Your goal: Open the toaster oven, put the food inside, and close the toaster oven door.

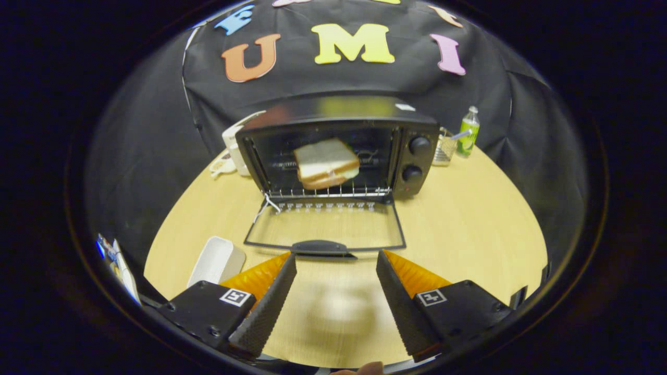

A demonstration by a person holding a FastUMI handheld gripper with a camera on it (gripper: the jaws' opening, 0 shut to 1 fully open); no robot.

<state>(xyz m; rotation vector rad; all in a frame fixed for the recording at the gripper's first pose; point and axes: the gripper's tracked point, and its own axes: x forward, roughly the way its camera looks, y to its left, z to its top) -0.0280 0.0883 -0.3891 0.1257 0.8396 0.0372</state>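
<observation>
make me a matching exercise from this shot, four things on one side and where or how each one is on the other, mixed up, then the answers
Things
1. sandwich
2. toaster oven door
3. green bottle
4. white tray

Place or state
A. on the table past the oven's knob side
B. folded down flat, handle just ahead of the fingers
C. inside the toaster oven, above the wire rack
D. on the table beside the door, next to one finger

Pairs: 1-C, 2-B, 3-A, 4-D

The gripper is open, its fingers spread apart and holding nothing.
</observation>
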